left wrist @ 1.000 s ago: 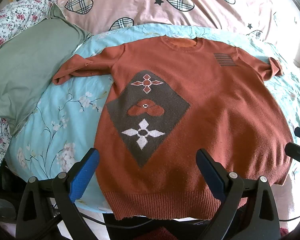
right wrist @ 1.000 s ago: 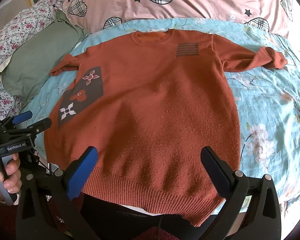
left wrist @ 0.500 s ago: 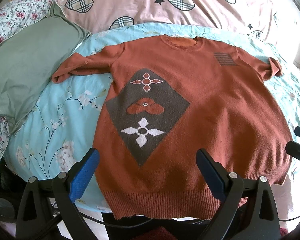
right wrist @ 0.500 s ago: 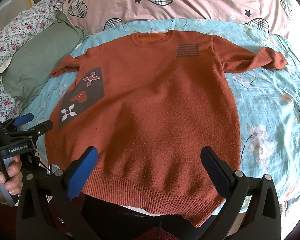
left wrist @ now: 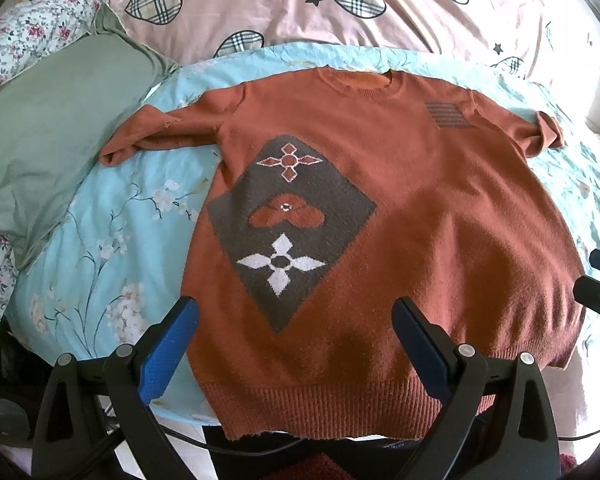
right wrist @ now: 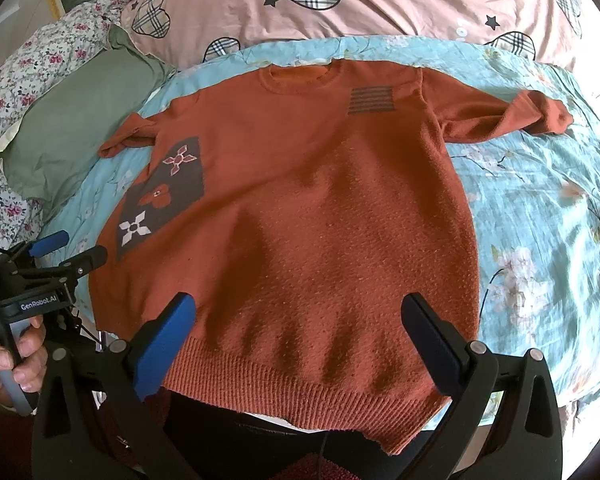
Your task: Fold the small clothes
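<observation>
Our left gripper (left wrist: 294, 326) and right gripper (right wrist: 298, 322) both have their blue-padded fingers spread wide, holding nothing, above the ribbed hem of the sweater (right wrist: 312, 208). This rust-orange knitted sweater lies flat, front up, on the light-blue floral sheet (right wrist: 540, 208). Its grey diamond patch (left wrist: 290, 224) carries flower shapes. A soft green pillow (left wrist: 48, 128) lies beside the left sleeve.

The rust-orange knit sweater (left wrist: 400, 208) lay flat and face up, unfolded, ahead of both sets of open jaws, its ribbed hem nearest them and its neckline farthest. A dark diamond panel with flower motifs sat on its left front; both sleeves spread outward.
</observation>
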